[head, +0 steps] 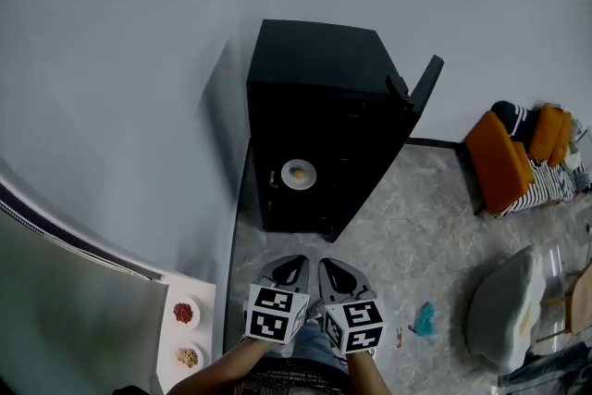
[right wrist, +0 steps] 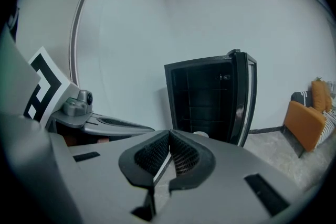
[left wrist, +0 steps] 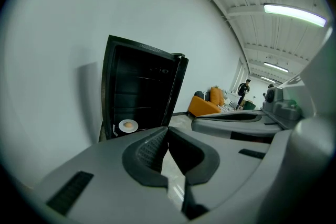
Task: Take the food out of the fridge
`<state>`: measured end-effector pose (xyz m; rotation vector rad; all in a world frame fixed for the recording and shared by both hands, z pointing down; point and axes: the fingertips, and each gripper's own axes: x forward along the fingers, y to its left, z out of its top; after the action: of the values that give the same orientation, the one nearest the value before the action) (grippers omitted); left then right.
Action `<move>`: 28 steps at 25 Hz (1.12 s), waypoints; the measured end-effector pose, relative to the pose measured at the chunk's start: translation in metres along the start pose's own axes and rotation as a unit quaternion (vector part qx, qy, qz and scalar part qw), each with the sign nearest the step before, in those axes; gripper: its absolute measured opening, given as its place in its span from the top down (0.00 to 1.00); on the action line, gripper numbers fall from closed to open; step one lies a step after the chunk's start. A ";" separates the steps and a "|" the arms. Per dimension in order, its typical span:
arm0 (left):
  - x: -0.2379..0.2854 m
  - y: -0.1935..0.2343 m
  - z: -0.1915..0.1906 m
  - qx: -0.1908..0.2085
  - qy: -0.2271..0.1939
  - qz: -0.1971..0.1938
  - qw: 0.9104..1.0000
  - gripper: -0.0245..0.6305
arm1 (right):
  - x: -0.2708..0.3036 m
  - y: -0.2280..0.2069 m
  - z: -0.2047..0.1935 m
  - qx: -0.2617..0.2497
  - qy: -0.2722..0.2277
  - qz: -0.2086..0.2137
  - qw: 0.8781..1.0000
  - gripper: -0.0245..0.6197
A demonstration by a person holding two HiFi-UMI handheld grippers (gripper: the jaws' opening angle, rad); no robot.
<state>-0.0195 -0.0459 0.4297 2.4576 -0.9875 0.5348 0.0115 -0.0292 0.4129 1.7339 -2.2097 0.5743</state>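
A small black fridge (head: 319, 120) stands against the wall with its door (head: 424, 86) swung open to the right. On its lowest shelf sits a white plate (head: 299, 174) with a pale round piece of food on it, also seen in the left gripper view as the plate (left wrist: 128, 125). My left gripper (head: 294, 265) and right gripper (head: 335, 269) are side by side low in the head view, a short way in front of the fridge. Both are shut with nothing between their jaws. In the right gripper view the fridge (right wrist: 210, 99) is ahead and the plate (right wrist: 200, 135) just peeks over the jaws.
A white table (head: 185, 333) at the lower left carries two small dishes of food. An orange sofa (head: 504, 157) with cushions is at the right, a pale beanbag (head: 504, 310) lies lower right, and a teal object (head: 425, 319) lies on the floor. A person (left wrist: 244, 90) stands far off.
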 end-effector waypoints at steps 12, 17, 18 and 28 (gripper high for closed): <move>0.101 0.011 0.039 -0.083 -0.007 -0.013 0.996 0.94 | 0.065 -0.081 0.028 -0.002 0.025 0.044 0.999 0.93; 0.139 0.018 0.048 -0.181 -0.040 -0.036 0.982 0.94 | 0.085 -0.106 0.038 -0.007 0.023 0.080 0.996 0.93; 0.145 0.019 0.050 -0.196 -0.050 -0.037 0.979 0.94 | 0.088 -0.110 0.040 -0.009 0.022 0.087 0.996 0.93; 0.195 0.053 0.044 -0.342 -0.130 -0.037 0.930 0.94 | 0.111 -0.130 0.045 -0.038 0.025 0.135 0.990 0.93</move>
<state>0.0814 -0.2108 0.5042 1.9372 -0.9657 -0.1609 0.1119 -0.1725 0.4407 1.3776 -2.4155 0.5779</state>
